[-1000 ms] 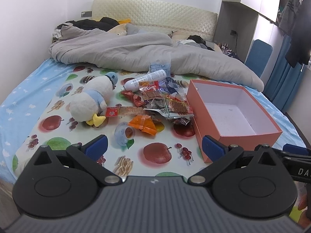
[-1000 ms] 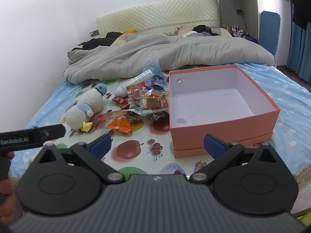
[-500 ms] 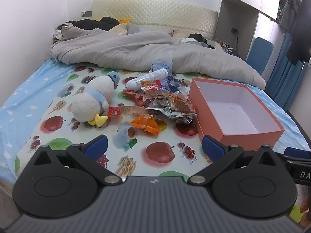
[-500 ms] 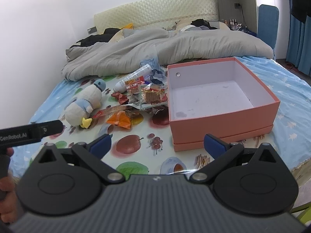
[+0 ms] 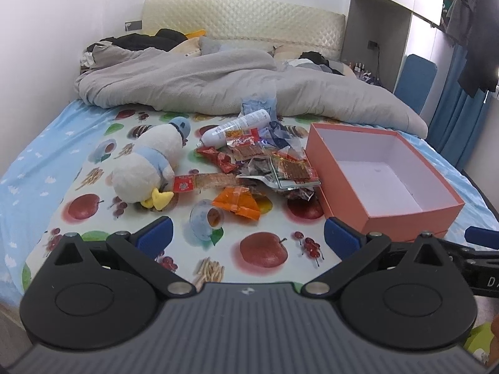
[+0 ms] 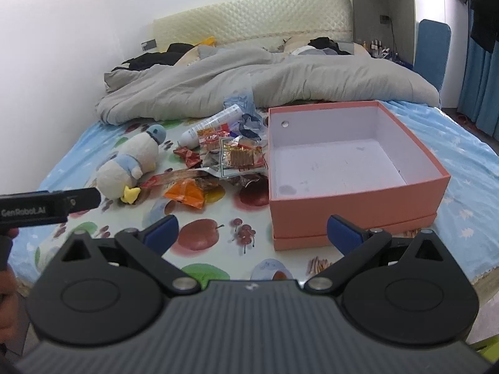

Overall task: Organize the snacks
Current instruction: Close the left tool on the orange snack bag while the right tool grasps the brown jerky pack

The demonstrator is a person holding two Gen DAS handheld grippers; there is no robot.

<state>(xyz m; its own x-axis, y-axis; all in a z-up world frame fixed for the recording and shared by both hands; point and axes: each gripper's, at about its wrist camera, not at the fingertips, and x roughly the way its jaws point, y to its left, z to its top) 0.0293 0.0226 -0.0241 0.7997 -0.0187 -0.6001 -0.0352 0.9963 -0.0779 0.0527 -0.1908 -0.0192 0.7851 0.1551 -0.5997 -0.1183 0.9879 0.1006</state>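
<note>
A pile of snack packets (image 5: 265, 162) (image 6: 230, 159) lies mid-bed on the fruit-print sheet, with an orange packet (image 5: 238, 202) (image 6: 187, 194) and a clear cup-like snack (image 5: 205, 218) nearest me. An empty pink box (image 5: 380, 215) (image 6: 352, 208) stands open right of the pile. My left gripper (image 5: 248, 238) is open and empty, held above the bed's near edge. My right gripper (image 6: 252, 232) is open and empty in front of the box.
A plush duck (image 5: 149, 165) (image 6: 131, 165) lies left of the snacks. A white bottle (image 5: 237, 126) (image 6: 212, 123) lies behind them. A grey duvet (image 5: 234, 87) covers the far half of the bed. A blue chair (image 5: 416, 81) stands at the right.
Both grippers have pulled back and risen slightly, so the bed and box look a little farther away. Nothing on the bed has moved.
</note>
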